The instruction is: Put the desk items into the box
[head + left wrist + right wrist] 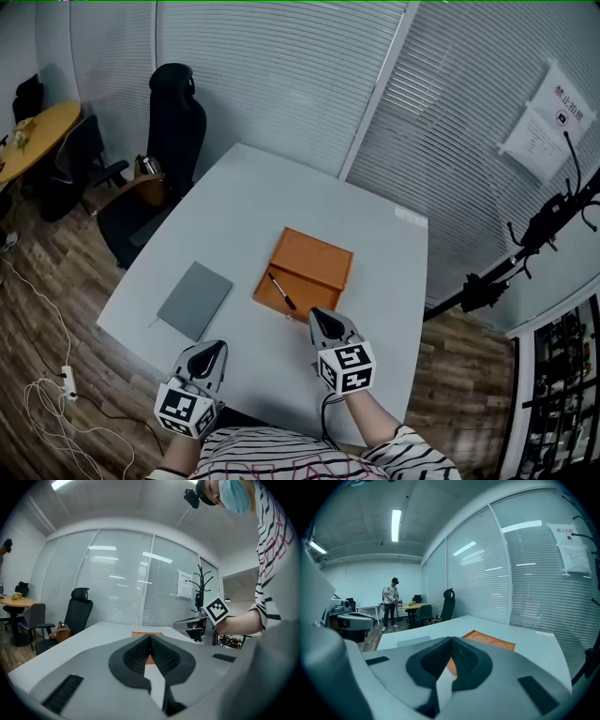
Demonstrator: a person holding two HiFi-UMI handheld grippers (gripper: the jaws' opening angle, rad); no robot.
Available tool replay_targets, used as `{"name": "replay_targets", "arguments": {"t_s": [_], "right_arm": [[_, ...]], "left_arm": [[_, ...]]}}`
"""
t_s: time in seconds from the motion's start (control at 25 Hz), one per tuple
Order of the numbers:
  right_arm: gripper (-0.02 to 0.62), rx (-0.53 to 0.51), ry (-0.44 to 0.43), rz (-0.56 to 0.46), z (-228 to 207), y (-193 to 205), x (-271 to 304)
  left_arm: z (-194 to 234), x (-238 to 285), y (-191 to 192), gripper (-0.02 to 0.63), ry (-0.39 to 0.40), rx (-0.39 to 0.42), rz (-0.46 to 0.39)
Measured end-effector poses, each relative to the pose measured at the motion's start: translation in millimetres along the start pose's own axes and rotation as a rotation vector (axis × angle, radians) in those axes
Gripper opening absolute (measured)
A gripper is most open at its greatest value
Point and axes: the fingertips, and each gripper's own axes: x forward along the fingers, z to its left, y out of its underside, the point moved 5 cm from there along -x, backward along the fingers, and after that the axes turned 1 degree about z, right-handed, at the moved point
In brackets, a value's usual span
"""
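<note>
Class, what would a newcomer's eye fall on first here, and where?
The flat orange box stands out centrally on the pale table, a black pen lying in it. A grey notebook lies left of it; the left gripper and right gripper, both shut and empty, sit nearest.

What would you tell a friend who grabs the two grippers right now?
Left gripper: shut, empty, above the near edge of the table.
Right gripper: shut, empty, just short of the box.
Things: the pen lies in the open orange box. The grey notebook lies flat on the table, left of the box and not touching it.
Done: the pen looks to be in.
Left: pick up the notebook and put it in the box.
</note>
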Motion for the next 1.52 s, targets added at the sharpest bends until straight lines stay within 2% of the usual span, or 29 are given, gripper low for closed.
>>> {"name": "replay_targets", "arguments": {"t_s": [0.48, 0.96, 1.52], "right_arm": [[0.026, 0.056, -0.063, -0.066, 7.7, 13.4, -65.5], [0.026, 0.124, -0.099, -0.046, 13.0, 52.6, -112.9], [0.025, 0.111, -0.143, -0.027, 17.8, 73.2, -136.3]], "left_arm": [[-42.7, -12.3, 9.0, 0.021, -0.04, -0.007, -0.022], [-80.1, -28.2, 19.8, 0.021, -0.068, -0.003, -0.023], [-104.5, -38.7, 27.3, 0.021, -0.087, 0.005, -0.014]]}}
